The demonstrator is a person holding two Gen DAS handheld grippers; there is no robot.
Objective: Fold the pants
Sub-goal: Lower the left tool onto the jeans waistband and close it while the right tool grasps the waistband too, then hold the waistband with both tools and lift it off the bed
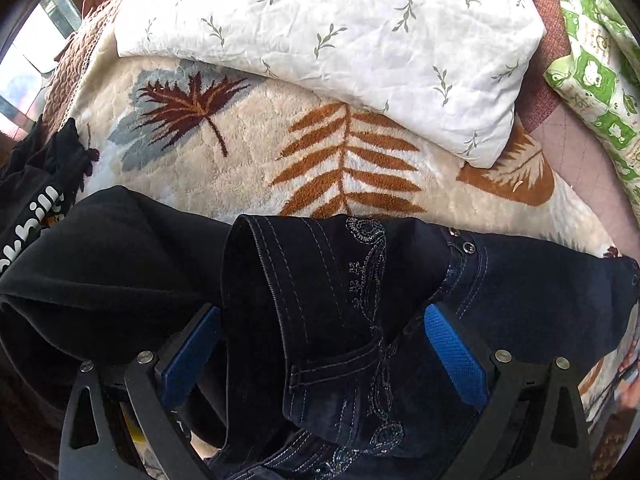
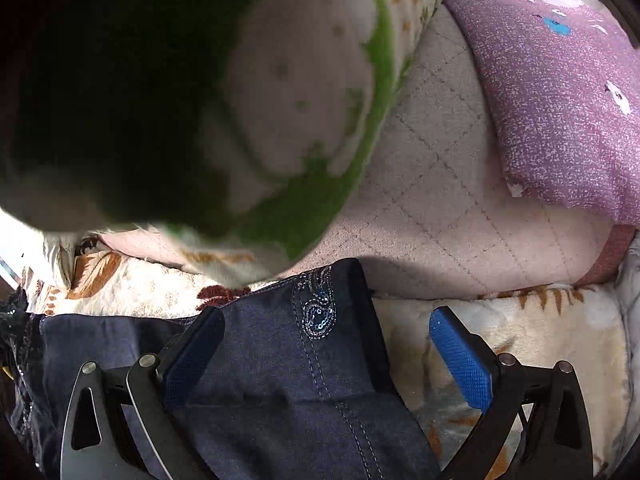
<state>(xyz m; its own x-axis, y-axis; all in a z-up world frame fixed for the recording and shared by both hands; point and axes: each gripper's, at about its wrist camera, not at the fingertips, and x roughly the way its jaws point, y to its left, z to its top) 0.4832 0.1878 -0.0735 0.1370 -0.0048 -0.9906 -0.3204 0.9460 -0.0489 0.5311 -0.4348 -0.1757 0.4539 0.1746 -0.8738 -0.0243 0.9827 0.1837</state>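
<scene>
Dark navy jeans (image 1: 340, 300) with sequin embroidery and pale stitching lie bunched on a leaf-patterned blanket (image 1: 240, 160). My left gripper (image 1: 322, 320) is open, its blue pads either side of a raised fold of the jeans near the waistband. In the right wrist view, the jeans (image 2: 288, 360) lie flat with a sequin swirl near their far edge. My right gripper (image 2: 326, 328) is open, straddling the jeans' right edge; the left pad is over denim, the right pad (image 2: 460, 360) over the blanket.
A black garment with white lettering (image 1: 48, 208) lies left of the jeans. A white leaf-print pillow (image 1: 340, 40) sits behind, a green-patterned cloth (image 1: 592, 80) at right. In the right wrist view, a blurred green-and-white cloth (image 2: 280, 120) hangs close, a purple pillow (image 2: 560, 100) at right.
</scene>
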